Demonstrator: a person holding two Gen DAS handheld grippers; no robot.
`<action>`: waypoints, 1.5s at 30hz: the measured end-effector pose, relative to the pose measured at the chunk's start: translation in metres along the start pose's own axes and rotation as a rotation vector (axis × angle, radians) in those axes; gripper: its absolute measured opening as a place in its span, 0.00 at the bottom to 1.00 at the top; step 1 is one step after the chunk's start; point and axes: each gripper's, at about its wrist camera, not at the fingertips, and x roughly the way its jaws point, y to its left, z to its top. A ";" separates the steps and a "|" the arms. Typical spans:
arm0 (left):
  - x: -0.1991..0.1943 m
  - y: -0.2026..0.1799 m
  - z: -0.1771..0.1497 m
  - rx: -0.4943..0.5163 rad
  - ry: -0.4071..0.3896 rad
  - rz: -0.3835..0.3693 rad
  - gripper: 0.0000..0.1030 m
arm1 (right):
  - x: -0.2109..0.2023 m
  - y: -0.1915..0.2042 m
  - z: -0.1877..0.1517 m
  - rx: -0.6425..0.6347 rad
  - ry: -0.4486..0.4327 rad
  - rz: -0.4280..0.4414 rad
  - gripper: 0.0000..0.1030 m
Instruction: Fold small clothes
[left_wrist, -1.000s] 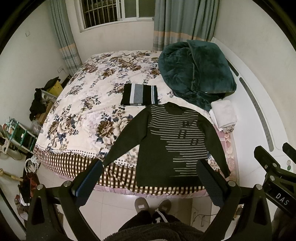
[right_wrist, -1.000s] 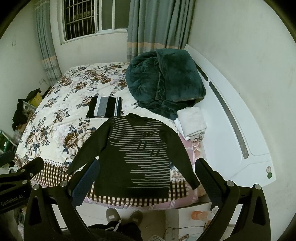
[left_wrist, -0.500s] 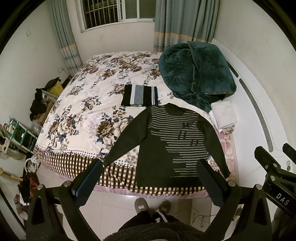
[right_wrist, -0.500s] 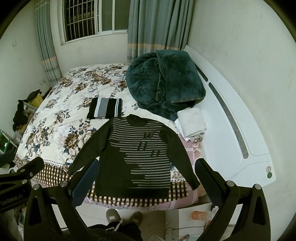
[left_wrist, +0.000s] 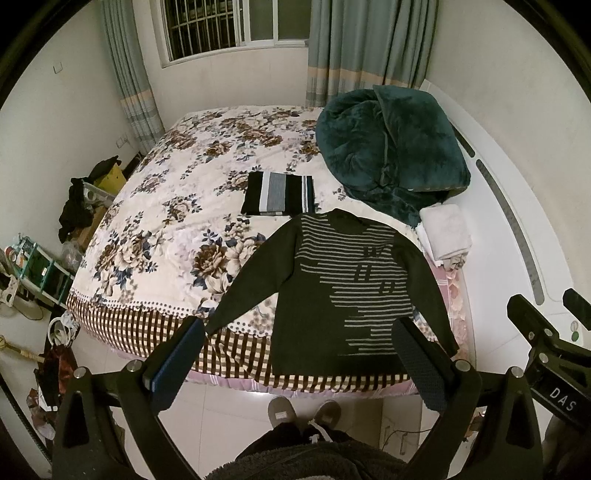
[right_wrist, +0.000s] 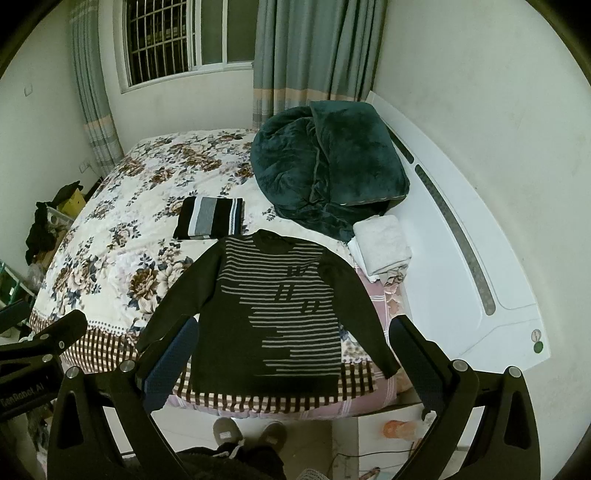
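The room was a bedroom with pale walls, grey-green curtains and a barred window at the far side, and a bed (left_wrist: 155, 206) under a floral cover with a brown checked border along its near edge. The left gripper (left_wrist: 299, 349) hung above the floor at the foot of the bed with its jaws spread wide and nothing between them. The right gripper (right_wrist: 291, 349) was held the same way, wide apart and empty, just to the right of the left one. Below them the person's grey shoes (left_wrist: 303, 410) stood on the tiled floor.

Just beyond the grippers, the dark striped sweater (left_wrist: 343, 295) lay flat and face up on the near right part of the bed, sleeves spread out to both sides, hem at the checked border. Just past its collar, to the left, sat a folded striped garment (left_wrist: 279, 194). Far right, a bulky teal blanket (left_wrist: 388, 147) was heaped against the white headboard (right_wrist: 480, 273), and a folded white cloth (left_wrist: 445, 230) lay near the sweater's right shoulder. Clutter (left_wrist: 79, 206) lined the floor left of the bed.
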 end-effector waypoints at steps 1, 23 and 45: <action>0.000 -0.001 0.004 0.001 0.000 -0.002 1.00 | 0.000 -0.001 -0.004 0.001 -0.001 0.001 1.00; 0.240 -0.020 0.042 0.062 0.081 0.091 1.00 | 0.254 -0.227 -0.054 0.778 0.272 -0.248 1.00; 0.568 -0.084 -0.021 0.096 0.453 0.300 1.00 | 0.635 -0.407 -0.388 1.556 0.612 -0.411 0.66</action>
